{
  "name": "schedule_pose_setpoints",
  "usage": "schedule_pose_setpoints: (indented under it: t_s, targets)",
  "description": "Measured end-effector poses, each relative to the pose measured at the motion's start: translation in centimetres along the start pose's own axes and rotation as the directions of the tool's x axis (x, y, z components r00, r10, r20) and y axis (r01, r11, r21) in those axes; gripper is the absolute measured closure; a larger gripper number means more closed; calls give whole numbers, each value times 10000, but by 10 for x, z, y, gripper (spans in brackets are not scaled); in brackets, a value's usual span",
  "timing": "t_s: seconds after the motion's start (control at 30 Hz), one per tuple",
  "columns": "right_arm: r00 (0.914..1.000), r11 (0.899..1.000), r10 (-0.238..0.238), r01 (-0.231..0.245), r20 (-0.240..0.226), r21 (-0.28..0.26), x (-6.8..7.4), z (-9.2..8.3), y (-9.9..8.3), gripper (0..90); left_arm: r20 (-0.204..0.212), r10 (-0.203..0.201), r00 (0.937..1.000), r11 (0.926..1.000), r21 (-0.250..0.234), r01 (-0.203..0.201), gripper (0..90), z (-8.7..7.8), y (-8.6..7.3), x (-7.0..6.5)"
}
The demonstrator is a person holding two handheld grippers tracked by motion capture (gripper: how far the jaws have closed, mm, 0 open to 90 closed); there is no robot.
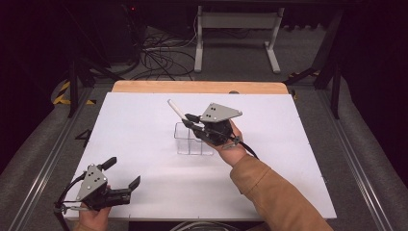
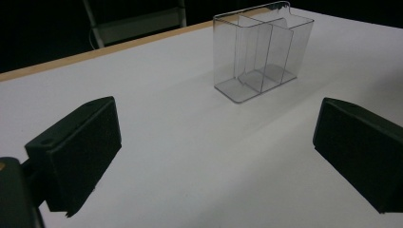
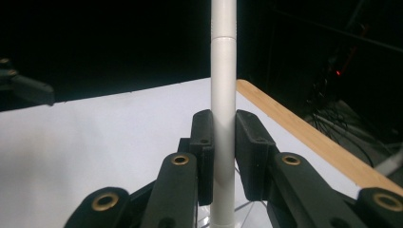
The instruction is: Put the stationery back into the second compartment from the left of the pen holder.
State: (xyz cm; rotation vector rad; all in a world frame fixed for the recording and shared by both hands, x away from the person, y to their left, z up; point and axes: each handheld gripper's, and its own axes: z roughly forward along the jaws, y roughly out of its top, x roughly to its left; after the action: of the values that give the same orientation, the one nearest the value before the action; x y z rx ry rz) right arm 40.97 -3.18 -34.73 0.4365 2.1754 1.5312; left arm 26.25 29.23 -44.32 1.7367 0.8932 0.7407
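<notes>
The right gripper [image 1: 188,120] holds a white marker pen [image 1: 176,110] above the clear plastic organizer [image 1: 191,142], which stands near the middle of the white desk [image 1: 144,125]. In the right gripper view its jaws are clamped tight on the pen [image 3: 223,95], whose lower end reaches down to the organizer's rim [image 3: 247,209]. The left gripper [image 1: 122,175] rests at the desk's near left corner, jaws spread wide with nothing between them, facing the three-compartment organizer [image 2: 261,52] well apart from it.
</notes>
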Motion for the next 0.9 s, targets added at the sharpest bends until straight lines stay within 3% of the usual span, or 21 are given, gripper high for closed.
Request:
schedule_pose_setpoints:
  t_s: [0.13, 0.37, 0.53, 0.7, 0.9]
  targets:
    - [9973, 9978, 668, -669, 299, 36, -5, 3, -3, 782, -3, 1, 10000, 10000, -8, -1, 28, 0, 0, 0]
    - [9935, 9956, 924, -930, 660, 62, -9, 8, -8, 780, -5, 24, 10000, 10000, -8, -24, 29, 0, 0, 0]
    - [9842, 9887, 1477, -1495, 974, 118, -12, 14, -12, 780, 1, 27, 10000, 10000, -7, -27, 29, 0, 0, 0]
    - [9781, 9866, 1599, -1628, 1334, 106, -14, 17, -16, 780, 10, 8, 10000, 10000, 3, -8, 28, 0, 0, 0]
    - [9795, 9900, 1385, -1412, 1465, 77, -11, 20, -17, 780, 4, 23, 10000, 10000, -11, -23, 28, 0, 0, 0]
